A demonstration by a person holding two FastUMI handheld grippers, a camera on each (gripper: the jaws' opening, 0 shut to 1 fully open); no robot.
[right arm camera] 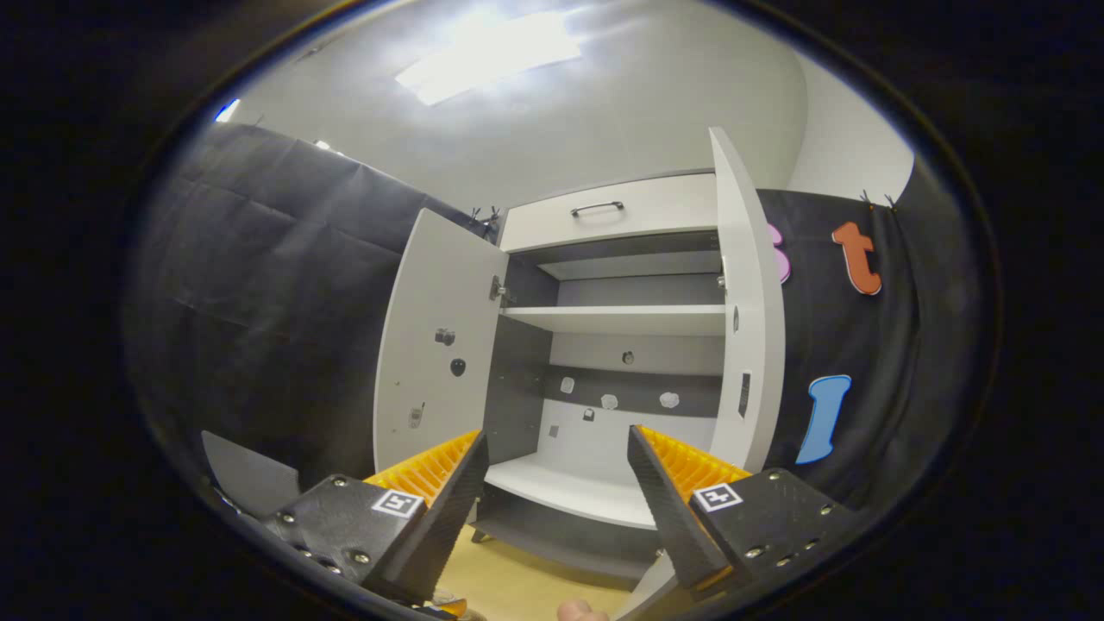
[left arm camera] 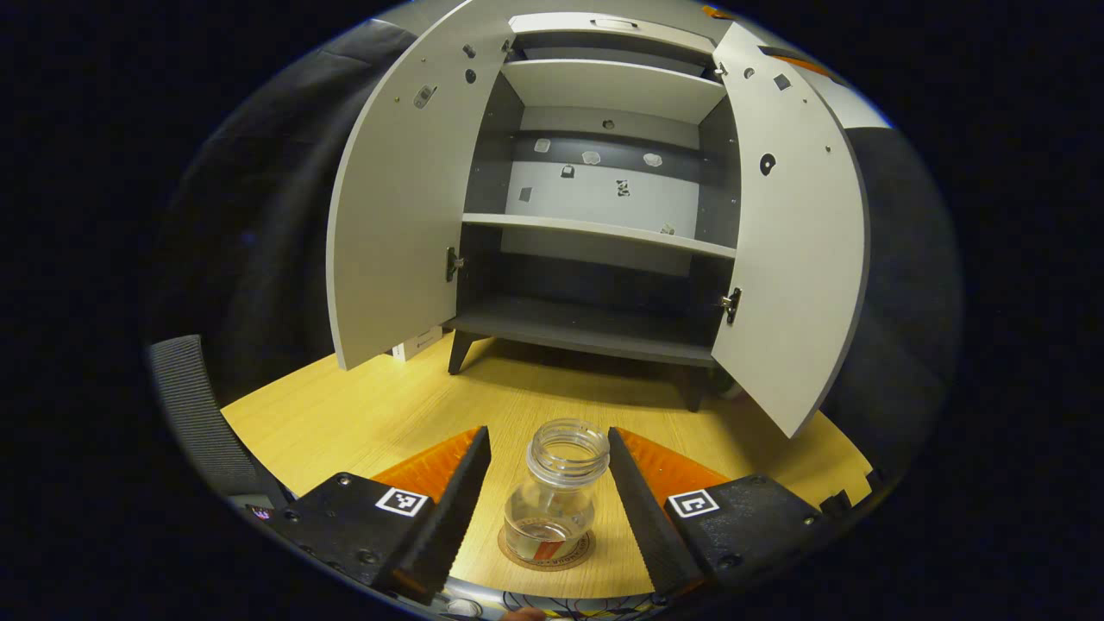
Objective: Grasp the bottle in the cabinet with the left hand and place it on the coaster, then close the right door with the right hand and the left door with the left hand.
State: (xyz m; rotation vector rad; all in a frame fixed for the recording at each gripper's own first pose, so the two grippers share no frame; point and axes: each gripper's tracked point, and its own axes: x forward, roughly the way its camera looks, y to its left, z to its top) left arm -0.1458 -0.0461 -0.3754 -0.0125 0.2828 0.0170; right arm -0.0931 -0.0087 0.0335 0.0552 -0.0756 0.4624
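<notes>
A clear glass bottle (left arm camera: 556, 496) with no lid stands upright on a round cork coaster (left arm camera: 547, 552) on the wooden table. My left gripper (left arm camera: 549, 466) is open, one finger on each side of the bottle with a gap to each. The grey cabinet (left arm camera: 595, 226) stands behind with its left door (left arm camera: 401, 185) and right door (left arm camera: 789, 233) both swung wide. In the right gripper view my right gripper (right arm camera: 556, 483) is open and holds nothing, raised and facing the cabinet (right arm camera: 617, 345), its left door (right arm camera: 435, 354) and its right door (right arm camera: 746, 310), which is seen edge-on.
The yellow wooden table (left arm camera: 362, 414) runs from the cabinet's feet to the front edge. A dark chair back (left arm camera: 194, 414) stands at the left. The cabinet's shelves (left arm camera: 604, 228) carry nothing. A drawer with a handle (right arm camera: 597, 207) tops the cabinet.
</notes>
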